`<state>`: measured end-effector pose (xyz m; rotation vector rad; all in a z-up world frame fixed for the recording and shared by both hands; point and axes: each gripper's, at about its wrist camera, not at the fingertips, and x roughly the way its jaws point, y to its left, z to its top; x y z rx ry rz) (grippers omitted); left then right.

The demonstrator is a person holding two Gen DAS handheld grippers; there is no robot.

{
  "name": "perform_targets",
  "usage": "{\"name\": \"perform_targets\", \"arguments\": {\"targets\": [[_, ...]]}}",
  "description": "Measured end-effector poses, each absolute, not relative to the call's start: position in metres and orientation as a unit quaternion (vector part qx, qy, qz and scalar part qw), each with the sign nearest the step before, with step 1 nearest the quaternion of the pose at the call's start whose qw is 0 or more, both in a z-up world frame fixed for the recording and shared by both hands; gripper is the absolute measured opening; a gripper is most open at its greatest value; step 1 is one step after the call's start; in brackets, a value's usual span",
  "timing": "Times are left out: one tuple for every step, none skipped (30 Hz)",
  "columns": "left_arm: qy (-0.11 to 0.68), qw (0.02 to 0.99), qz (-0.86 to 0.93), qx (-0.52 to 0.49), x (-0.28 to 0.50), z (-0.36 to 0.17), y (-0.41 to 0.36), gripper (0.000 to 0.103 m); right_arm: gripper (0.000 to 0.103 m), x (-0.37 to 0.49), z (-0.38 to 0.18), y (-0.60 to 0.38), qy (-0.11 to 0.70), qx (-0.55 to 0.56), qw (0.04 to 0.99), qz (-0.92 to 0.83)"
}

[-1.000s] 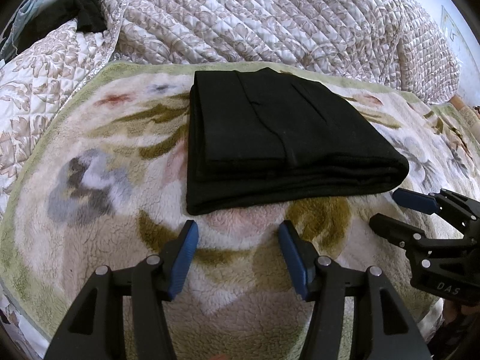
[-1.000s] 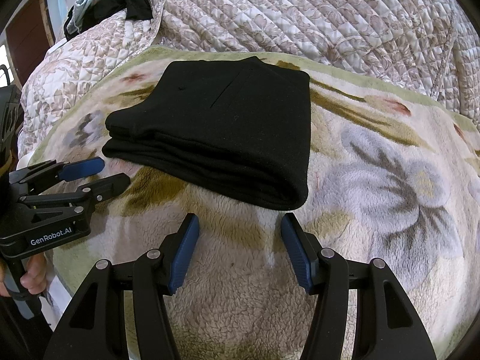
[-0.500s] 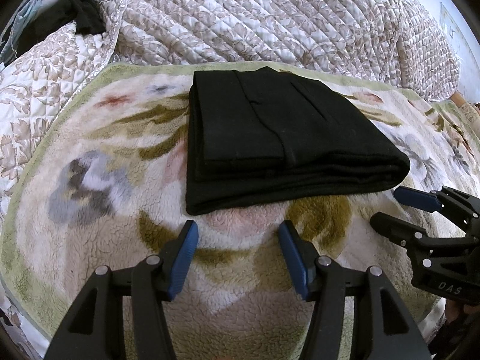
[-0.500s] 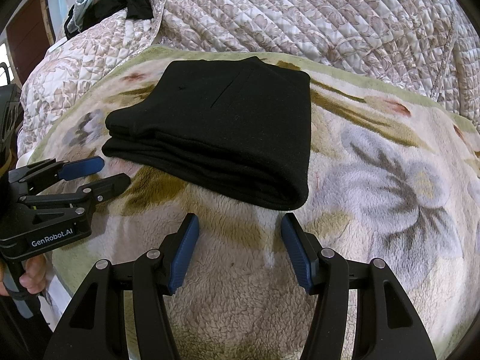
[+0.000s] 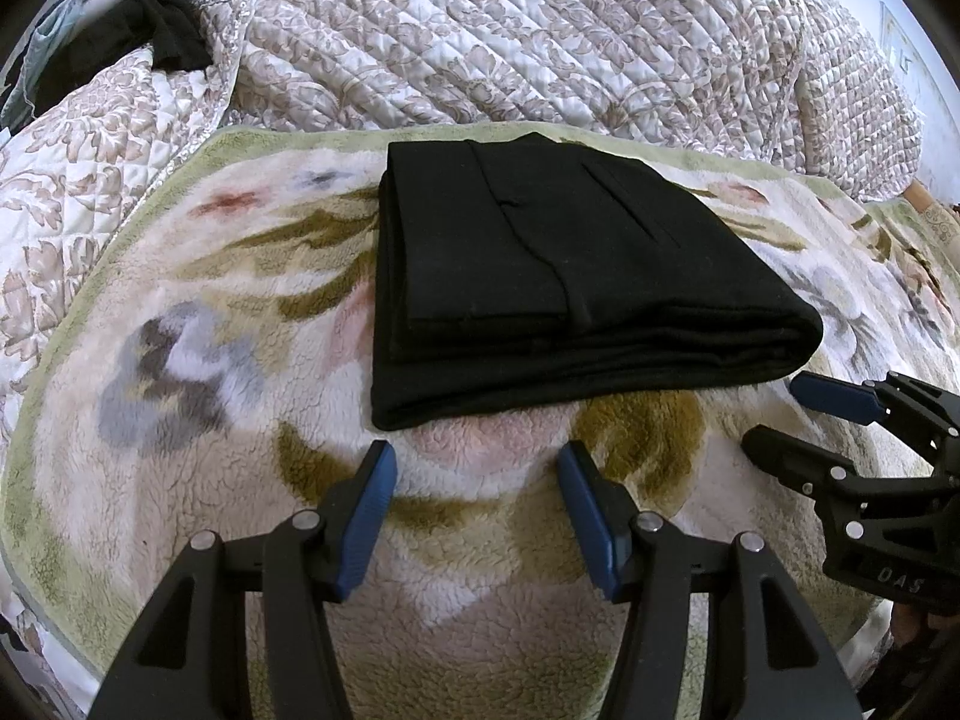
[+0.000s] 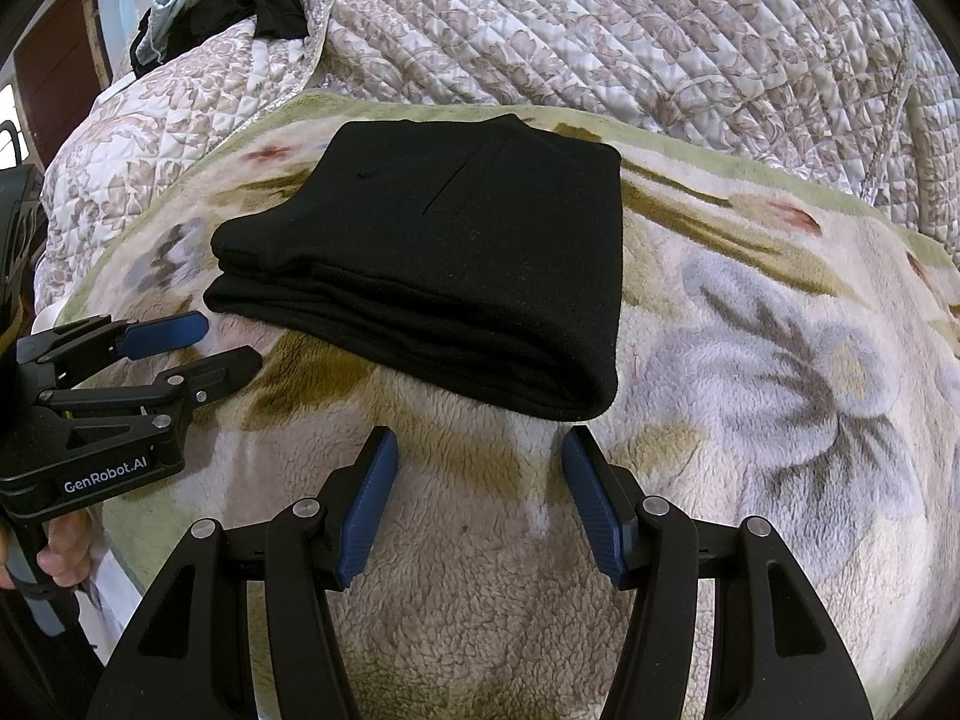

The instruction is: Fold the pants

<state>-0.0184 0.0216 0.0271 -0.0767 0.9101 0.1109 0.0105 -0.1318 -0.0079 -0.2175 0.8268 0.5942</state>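
Pants (image 5: 540, 276) look folded: a compact black rectangular stack, several layers visible along the near edge, one rounded fold at the right-hand end in the left wrist view. They lie flat on the floral fleece blanket (image 5: 198, 396), roughly mid-blanket, with the quilted bedspread (image 5: 540, 42) behind. Edges line up reasonably well; the top layer sits slightly back from the near edge, nothing trailing out. Left gripper (image 5: 477, 501) is just short of the stack's near edge, jaws about half open, only blanket between them, no contact with the cloth. Right gripper (image 6: 480, 495) same story near the folded corner: jaws apart, empty, clear of the fabric. Each gripper also shows in the other's view, off to the side and apart from the stack. Judgement: folding is essentially complete. At most a squaring-up or a flattening press is left. Dark clothes (image 6: 264, 6) heaped at the far corner are untouched.
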Motion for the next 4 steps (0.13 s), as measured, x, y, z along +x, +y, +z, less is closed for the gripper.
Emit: {"name": "perform_targets", "arguments": {"targets": [[0.439, 0.896, 0.054, -0.038, -0.0178, 0.0273, 0.0218, 0.060, 0.058, 0.0108, -0.0077, -0.1319, 0.394, -0.105, 0.868, 0.284], [0.439, 0.896, 0.054, -0.039, -0.0178, 0.0274, 0.0219, 0.060, 0.058, 0.0105, -0.0074, -0.1314, 0.393, -0.106, 0.868, 0.285], [0.438, 0.896, 0.055, -0.039, -0.0181, 0.0273, 0.0218, 0.060, 0.058, 0.0110, -0.0073, -0.1319, 0.392, -0.106, 0.868, 0.285], [0.438, 0.897, 0.056, -0.038, -0.0174, 0.0275, 0.0209, 0.060, 0.058, 0.0109, -0.0072, -0.1321, 0.391, -0.106, 0.868, 0.286]]}}
